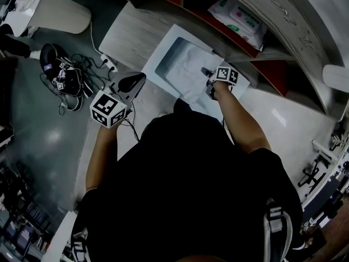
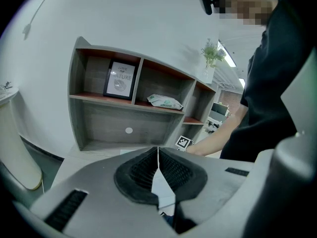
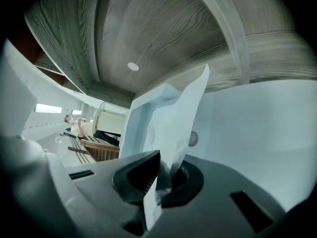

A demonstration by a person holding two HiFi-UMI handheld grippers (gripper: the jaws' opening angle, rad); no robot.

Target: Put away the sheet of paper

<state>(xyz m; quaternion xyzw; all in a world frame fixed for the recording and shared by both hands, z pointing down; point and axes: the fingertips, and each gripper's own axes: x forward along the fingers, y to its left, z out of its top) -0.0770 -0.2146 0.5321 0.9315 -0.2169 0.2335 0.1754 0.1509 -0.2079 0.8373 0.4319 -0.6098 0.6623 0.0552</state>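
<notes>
right tongs (image 3: pixel 161 157) pinch sheet of paper (image 3: pixel 179 115) over box (image 1: pixel 168 38) | we judge it light, limp: hold edge | left tongs (image 2: pixel 158 150) pressed together, empty

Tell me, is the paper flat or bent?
Bent. The sheet of paper curls and creases as it rises from where the right tool pinches its edge.
</notes>
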